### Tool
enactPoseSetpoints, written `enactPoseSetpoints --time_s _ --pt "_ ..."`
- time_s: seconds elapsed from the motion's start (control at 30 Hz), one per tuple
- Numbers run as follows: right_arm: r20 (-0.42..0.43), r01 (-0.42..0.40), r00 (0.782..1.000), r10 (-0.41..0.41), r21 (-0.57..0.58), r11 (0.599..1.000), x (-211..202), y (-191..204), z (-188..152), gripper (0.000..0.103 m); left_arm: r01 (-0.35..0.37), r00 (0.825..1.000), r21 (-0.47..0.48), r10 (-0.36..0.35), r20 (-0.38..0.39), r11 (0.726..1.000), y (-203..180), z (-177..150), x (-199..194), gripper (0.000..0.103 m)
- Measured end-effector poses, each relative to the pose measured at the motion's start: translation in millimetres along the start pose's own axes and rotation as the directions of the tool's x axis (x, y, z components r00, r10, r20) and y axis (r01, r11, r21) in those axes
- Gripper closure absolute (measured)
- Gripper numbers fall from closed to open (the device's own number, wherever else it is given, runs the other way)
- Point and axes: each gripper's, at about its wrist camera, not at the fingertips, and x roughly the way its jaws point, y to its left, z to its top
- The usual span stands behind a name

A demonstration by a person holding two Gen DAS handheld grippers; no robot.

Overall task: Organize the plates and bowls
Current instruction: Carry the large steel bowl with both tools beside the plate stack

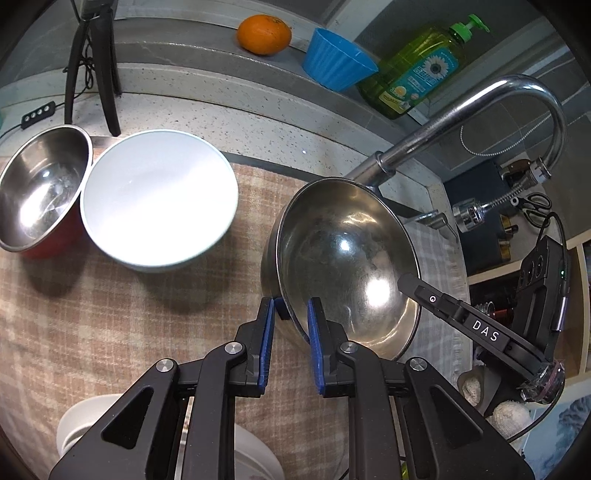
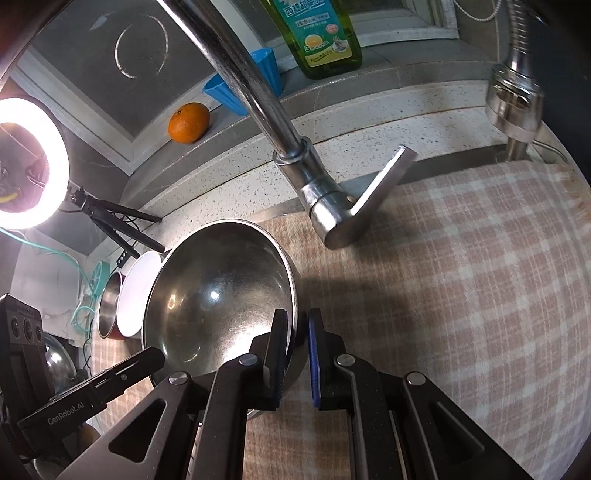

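Note:
A large steel bowl (image 1: 347,258) stands tilted on the checked cloth (image 1: 110,314). My left gripper (image 1: 291,314) straddles its near-left rim, one blue pad inside and one outside, with a small gap showing. My right gripper (image 2: 297,332) straddles the opposite rim of the same steel bowl (image 2: 218,291), and it shows in the left wrist view (image 1: 443,306) at the bowl's right. A white bowl (image 1: 159,195) and a red bowl with a steel inside (image 1: 40,192) sit side by side to the left.
A steel faucet (image 2: 295,147) rises behind the bowl. An orange (image 1: 264,34), a blue cup (image 1: 336,59) and a green soap bottle (image 1: 421,70) stand on the back ledge. White dishes (image 1: 85,417) lie under my left gripper. A ring light (image 2: 26,162) on a tripod stands far left.

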Motion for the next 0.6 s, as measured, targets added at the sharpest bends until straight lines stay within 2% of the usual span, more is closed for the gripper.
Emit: enactPoseSetpoints --time_s 0.33,0.6 --pt "0.017 -0.005 1.0 0.004 0.018 1.0 -20.2 -2.0 -30.0 0.093 0.021 0.999 0.024 -0.02 -0.033 0.999 -2.7 -19.3 -11.0 0.087" --pt "-0.005 -0.002 1.0 0.003 0.032 0.999 -23.6 -4.2 -55.6 0.093 0.022 0.999 0.04 -0.02 -0.047 0.999 0.1 -32.6 -17.4 0.087"
